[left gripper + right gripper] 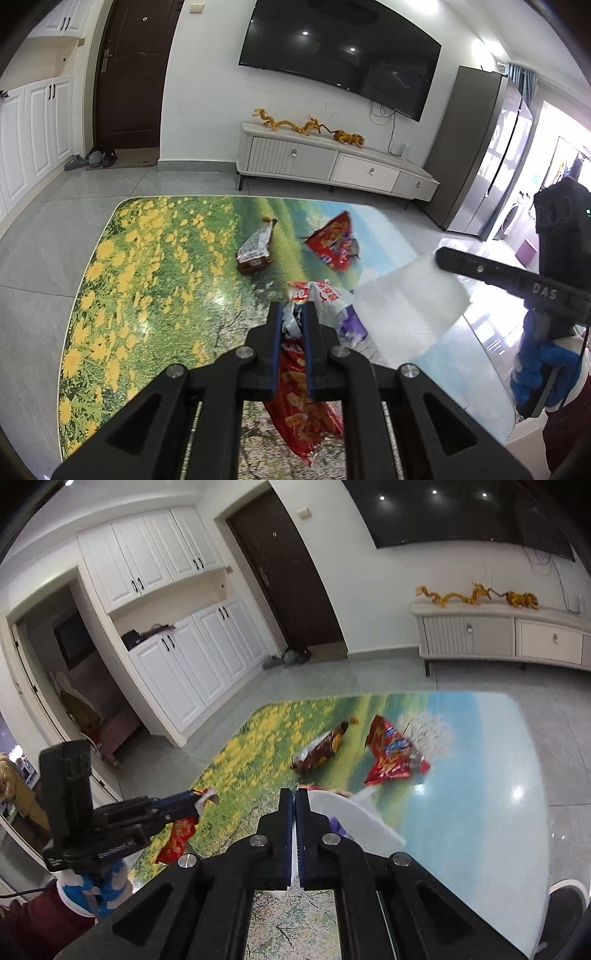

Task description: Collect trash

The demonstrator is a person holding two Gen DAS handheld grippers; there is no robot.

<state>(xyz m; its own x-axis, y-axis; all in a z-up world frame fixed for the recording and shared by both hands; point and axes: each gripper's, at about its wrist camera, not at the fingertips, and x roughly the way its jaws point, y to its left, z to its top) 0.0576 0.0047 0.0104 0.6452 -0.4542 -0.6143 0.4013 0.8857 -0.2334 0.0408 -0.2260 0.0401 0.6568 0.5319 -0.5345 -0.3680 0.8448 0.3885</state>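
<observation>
My left gripper (292, 308) is shut on a bunch of crumpled wrappers: a red snack bag (303, 417) hangs under the jaws, and a white-and-red wrapper (325, 295) sticks out in front. My right gripper (294, 794) is shut on a thin white sheet (354, 819), held above the table. In the left wrist view the white sheet (406, 306) hangs from the right gripper (441, 254). A brown snack bag (255, 251) and a red snack bag (336, 243) lie on the flower-printed table (147, 277). In the right wrist view the left gripper (194, 797) shows at left.
A white TV stand (332, 162) with yellow dragon figures stands against the far wall under a TV. A grey fridge (480, 155) is at the right, white cabinets (192, 657) and a dark door at the left. A shoe (565, 897) is beside the table's near right corner.
</observation>
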